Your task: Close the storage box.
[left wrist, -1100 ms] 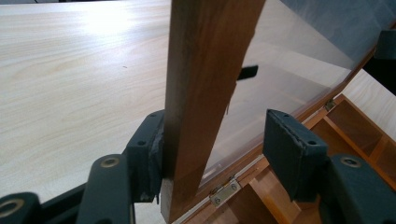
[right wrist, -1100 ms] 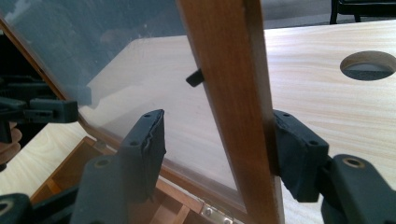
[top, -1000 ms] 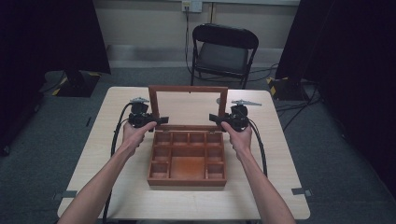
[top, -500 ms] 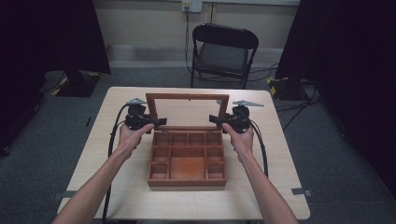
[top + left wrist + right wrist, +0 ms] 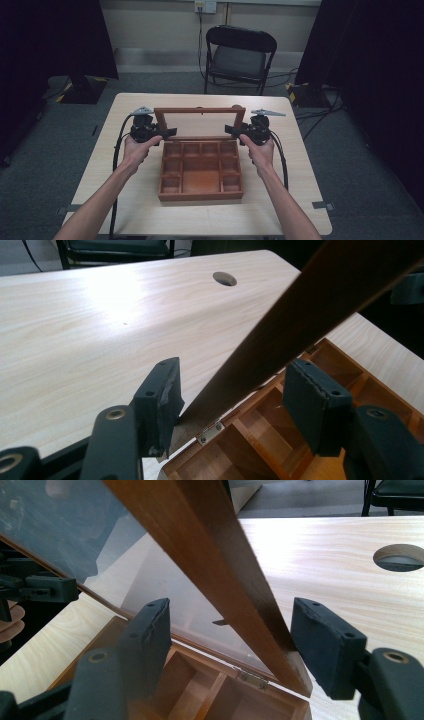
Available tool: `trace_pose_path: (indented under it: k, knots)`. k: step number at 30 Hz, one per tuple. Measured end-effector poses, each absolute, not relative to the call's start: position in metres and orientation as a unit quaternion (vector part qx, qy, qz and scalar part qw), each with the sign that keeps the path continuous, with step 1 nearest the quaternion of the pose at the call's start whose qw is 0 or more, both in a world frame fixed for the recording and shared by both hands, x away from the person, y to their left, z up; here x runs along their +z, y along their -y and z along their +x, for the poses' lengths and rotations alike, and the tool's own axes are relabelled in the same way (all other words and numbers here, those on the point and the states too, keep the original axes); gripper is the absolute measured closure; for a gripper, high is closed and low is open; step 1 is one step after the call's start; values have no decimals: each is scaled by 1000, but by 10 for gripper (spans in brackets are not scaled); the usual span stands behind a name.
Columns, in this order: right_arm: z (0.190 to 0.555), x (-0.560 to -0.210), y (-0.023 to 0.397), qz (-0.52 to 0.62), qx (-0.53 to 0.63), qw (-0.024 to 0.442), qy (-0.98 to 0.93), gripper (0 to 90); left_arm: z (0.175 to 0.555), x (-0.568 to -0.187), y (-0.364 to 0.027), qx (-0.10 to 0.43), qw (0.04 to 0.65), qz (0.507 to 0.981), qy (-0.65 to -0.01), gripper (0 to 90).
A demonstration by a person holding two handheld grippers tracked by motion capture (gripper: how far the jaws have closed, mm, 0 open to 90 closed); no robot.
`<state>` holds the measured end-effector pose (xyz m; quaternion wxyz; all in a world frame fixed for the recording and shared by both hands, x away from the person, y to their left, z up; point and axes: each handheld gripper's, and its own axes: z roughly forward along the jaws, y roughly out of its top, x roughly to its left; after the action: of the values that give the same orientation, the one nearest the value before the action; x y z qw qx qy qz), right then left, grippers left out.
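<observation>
A: From above? 
B: Wooden box (image 5: 201, 170) mid-table (image 5: 300, 165), glass lid (image 5: 199, 123) raised; left gripper (image 5: 169, 133) and right gripper (image 5: 231, 130) at its side rails.

A: Left gripper view? 
B: Fingers (image 5: 161, 405) apart, rail between, one touching.

A: Right gripper view? 
B: Fingers (image 5: 325, 642) just opening, straddling the rail (image 5: 220, 565), no clamp.

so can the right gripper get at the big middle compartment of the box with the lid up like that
Probably yes: the lid stands raised behind the compartment, which lies uncovered just beside the right gripper.

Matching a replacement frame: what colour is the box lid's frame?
Dark reddish-brown wood, around a clear pane; the hinged wooden lid frame shows best in the right gripper view.
</observation>
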<state>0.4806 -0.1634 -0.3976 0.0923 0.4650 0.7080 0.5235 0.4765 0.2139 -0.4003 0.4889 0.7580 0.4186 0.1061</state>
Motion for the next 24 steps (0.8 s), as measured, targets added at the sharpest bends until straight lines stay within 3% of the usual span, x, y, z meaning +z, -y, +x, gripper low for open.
trace_pose_path:
  k: [24]
  knots:
    - [472,-397,165,455,519,96,-717,295,462,-399,-217,116,499,756,-408,439]
